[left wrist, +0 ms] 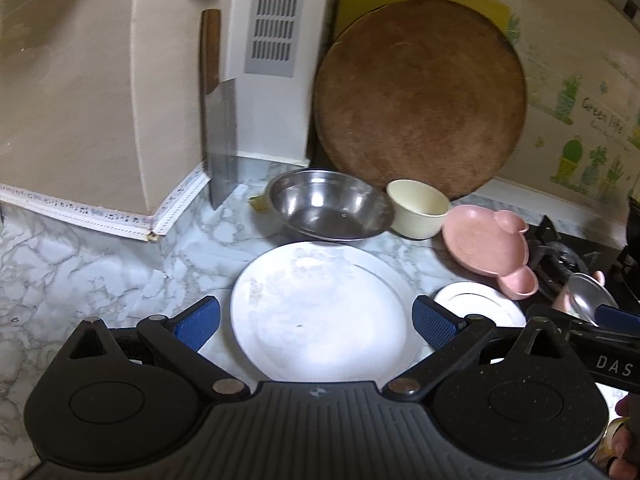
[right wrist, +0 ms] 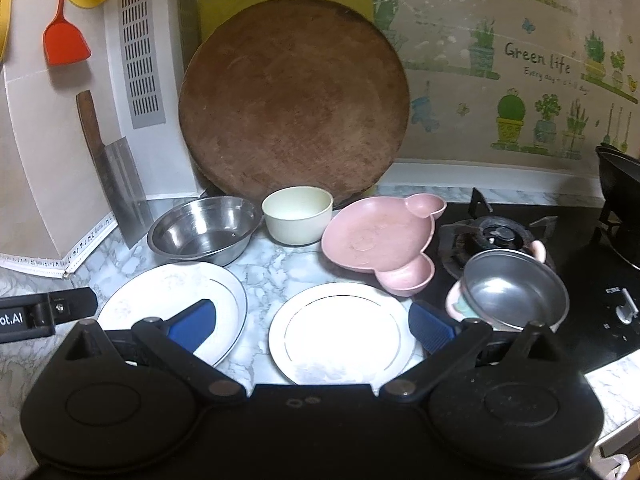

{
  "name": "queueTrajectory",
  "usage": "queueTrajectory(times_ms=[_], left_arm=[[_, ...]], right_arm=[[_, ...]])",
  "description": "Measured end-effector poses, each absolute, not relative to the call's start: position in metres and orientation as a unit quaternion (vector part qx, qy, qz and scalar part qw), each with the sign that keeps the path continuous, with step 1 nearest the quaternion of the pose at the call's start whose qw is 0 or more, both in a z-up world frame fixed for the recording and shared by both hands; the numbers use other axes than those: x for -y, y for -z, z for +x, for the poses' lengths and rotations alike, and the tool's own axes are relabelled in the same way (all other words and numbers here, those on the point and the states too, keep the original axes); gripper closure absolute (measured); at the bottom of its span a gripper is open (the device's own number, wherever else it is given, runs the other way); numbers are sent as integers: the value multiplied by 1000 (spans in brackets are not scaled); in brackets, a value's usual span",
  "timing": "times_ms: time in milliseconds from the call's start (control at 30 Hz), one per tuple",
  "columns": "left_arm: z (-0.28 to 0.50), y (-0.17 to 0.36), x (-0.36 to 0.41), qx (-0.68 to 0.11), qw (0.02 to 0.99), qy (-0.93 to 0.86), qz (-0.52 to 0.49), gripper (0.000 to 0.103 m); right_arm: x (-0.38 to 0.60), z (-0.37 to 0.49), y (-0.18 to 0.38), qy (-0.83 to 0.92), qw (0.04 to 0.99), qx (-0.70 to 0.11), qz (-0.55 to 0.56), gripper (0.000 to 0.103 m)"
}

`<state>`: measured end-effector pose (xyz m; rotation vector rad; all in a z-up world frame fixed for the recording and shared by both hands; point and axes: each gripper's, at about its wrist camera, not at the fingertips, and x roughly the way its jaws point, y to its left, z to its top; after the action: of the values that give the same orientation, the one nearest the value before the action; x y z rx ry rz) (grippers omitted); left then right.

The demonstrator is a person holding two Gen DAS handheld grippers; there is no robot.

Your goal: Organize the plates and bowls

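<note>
My left gripper [left wrist: 316,324] is open, its blue pads on either side of a large white plate [left wrist: 320,312] on the marble counter. Behind that plate stand a steel bowl [left wrist: 328,204], a cream bowl [left wrist: 418,208] and a pink bear-shaped plate [left wrist: 488,248]. My right gripper [right wrist: 312,326] is also open, hovering over a smaller white plate with a thin rim line [right wrist: 340,332]. In the right wrist view the large white plate [right wrist: 172,304] lies to its left. A small steel bowl with pink handles [right wrist: 512,292] sits just right of the right finger, at the stove's edge.
A round wooden chopping board [right wrist: 294,100] leans on the back wall with a yellow board behind it. A cleaver [right wrist: 116,176] leans in the left corner. A gas burner [right wrist: 496,236] and a black wok [right wrist: 618,176] are at the right. A red spatula [right wrist: 64,36] hangs top left.
</note>
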<state>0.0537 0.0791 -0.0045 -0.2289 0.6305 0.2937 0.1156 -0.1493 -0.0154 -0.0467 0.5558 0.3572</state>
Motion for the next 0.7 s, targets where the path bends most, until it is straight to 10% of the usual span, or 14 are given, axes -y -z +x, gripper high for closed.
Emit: queueTrajectory(times_ms=[700], left_arm=[[119,77,-161,-409,875,-203,-162,1]], right_arm=[[69,229,58,-305,874,-365,-97,9]])
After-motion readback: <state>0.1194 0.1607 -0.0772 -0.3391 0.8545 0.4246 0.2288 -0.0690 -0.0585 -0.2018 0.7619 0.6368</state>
